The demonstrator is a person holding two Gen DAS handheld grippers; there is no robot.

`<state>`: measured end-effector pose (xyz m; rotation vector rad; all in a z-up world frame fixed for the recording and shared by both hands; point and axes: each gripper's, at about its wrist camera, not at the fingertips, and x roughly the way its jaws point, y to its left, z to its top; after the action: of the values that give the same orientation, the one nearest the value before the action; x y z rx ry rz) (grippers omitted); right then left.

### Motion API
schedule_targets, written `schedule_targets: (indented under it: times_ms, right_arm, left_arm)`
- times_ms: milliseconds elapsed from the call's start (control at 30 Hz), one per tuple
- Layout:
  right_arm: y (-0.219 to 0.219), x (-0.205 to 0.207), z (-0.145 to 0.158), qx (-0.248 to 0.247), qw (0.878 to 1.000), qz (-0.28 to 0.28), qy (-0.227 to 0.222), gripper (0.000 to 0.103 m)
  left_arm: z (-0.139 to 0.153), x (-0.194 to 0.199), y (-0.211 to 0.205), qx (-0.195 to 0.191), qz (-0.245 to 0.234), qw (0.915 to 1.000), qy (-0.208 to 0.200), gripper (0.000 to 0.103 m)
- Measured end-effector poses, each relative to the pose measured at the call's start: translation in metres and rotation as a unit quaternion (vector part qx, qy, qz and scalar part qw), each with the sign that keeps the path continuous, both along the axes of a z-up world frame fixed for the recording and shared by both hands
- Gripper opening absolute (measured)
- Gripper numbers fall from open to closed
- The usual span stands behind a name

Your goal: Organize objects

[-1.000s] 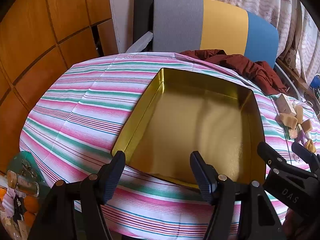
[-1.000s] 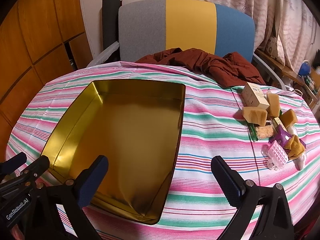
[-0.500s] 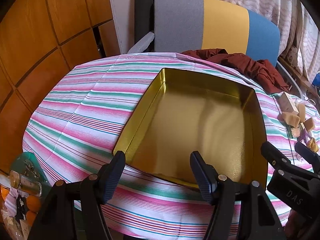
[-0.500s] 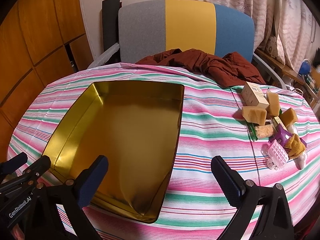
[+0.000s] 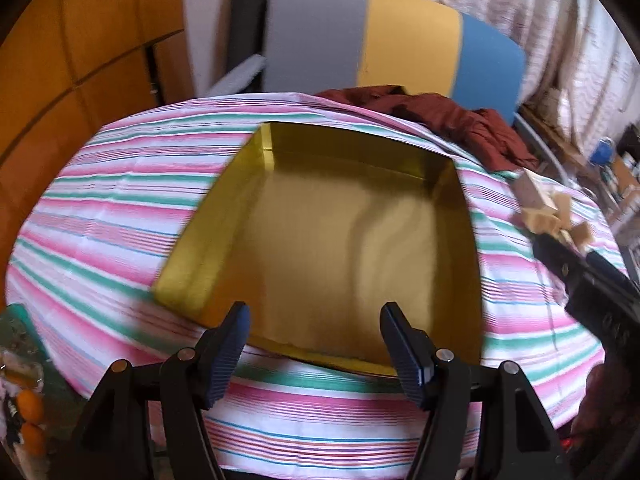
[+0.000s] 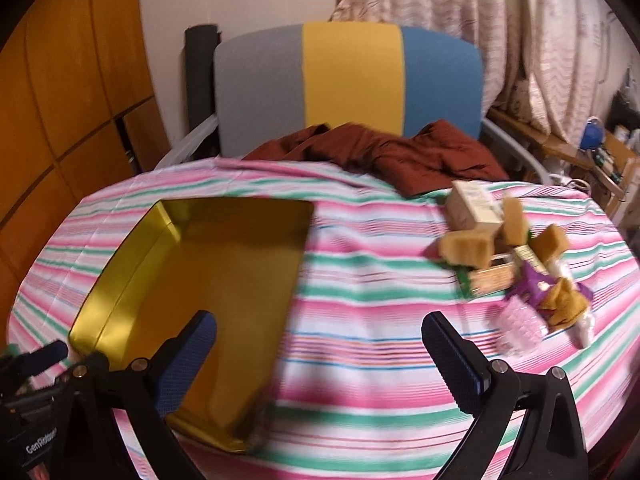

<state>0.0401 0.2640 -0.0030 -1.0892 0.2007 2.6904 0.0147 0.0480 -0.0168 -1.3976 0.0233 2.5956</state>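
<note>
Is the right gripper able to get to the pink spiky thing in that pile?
Probably yes. The right gripper is open and holds nothing, and only bare striped tablecloth lies between it and the pink spiky thing, which sits at the near edge of the pile.

The tin (image 6: pixel 192 280) lies left of the clutter pile (image 6: pixel 516 268), on the table (image 6: pixel 360 312).

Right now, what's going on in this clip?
A person holds two grippers over a striped table. Both are open and hold nothing. The left gripper sits at the near edge of an empty gold tin. The right gripper faces the cloth between the tin and a pile of small items to its right. Nothing is in the tin yet.
</note>
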Motion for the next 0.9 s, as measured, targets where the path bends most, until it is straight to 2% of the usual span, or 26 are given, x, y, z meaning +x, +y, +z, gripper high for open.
schedule_targets:
  times_ms: [100,200,300,400,500,567,700,767,833,900]
  right_arm:
    - [0.023,0.010,0.000,0.001,1.000,-0.015,0.010,0.103]
    - [0.047,0.020,-0.007,0.004,0.999,-0.037,0.006,0.103]
    - [0.071,0.033,-0.016,-0.001,0.999,-0.051,0.004,0.103]
    - [0.102,0.053,-0.025,-0.009,0.997,-0.077,0.009,0.101]
    - [0.143,0.077,-0.034,-0.030,0.993,-0.115,0.027,0.094]
    - [0.177,0.094,-0.039,-0.032,0.987,-0.155,0.030,0.086]
    - [0.242,0.120,-0.051,-0.014,0.970,-0.240,0.021,0.083]
    - [0.274,0.130,-0.057,-0.016,0.962,-0.273,0.019,0.079]
    - [0.298,0.131,-0.064,-0.018,0.957,-0.290,0.009,0.076]
    - [0.316,0.128,-0.070,-0.023,0.958,-0.286,0.004,0.073]
  left_arm:
    - [-0.003,0.004,0.018,0.020,-0.035,0.9992,-0.004,0.068]
    - [-0.006,0.008,0.031,0.071,-0.072,0.9945,-0.024,0.068]
    - [-0.012,0.007,0.041,0.133,-0.093,0.9846,-0.063,0.068]
    - [-0.013,0.008,0.053,0.127,-0.092,0.9843,-0.081,0.068]
    - [-0.009,0.013,0.067,0.123,-0.112,0.9837,-0.069,0.068]
    - [-0.007,0.016,0.076,0.125,-0.131,0.9815,-0.063,0.068]
    - [-0.004,0.015,0.102,0.142,-0.186,0.9690,-0.078,0.068]
    - [-0.002,0.016,0.113,0.137,-0.203,0.9663,-0.079,0.068]
    - [-0.002,0.019,0.128,0.133,-0.222,0.9624,-0.084,0.068]
    - [-0.005,0.020,0.139,0.134,-0.235,0.9580,-0.095,0.068]
